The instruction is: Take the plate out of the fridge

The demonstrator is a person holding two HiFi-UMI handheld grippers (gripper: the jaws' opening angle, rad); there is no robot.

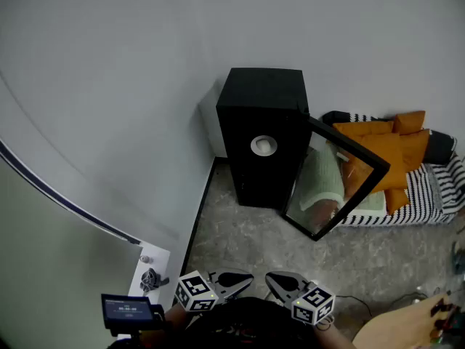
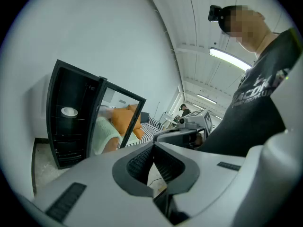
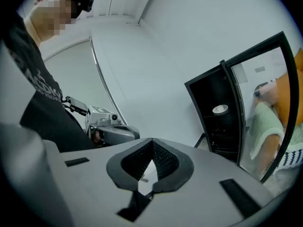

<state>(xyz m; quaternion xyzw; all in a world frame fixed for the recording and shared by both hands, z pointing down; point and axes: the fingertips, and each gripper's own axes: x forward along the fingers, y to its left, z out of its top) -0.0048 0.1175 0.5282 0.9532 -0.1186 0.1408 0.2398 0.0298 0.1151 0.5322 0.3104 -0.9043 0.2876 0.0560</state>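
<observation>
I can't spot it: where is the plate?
Head view, centre: the plate sits inside the open black fridge, just left of its swung-out glass door.

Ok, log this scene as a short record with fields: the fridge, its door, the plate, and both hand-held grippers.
fridge: small, black, standing on the floor
door: glass, swung open toward the right of the head view
plate: white, on an upper shelf inside the fridge, untouched
left hand-held gripper: jaws together, empty, well short of the fridge
right hand-held gripper: jaws together, empty, beside the left one
task status: plate not yet reached
</observation>
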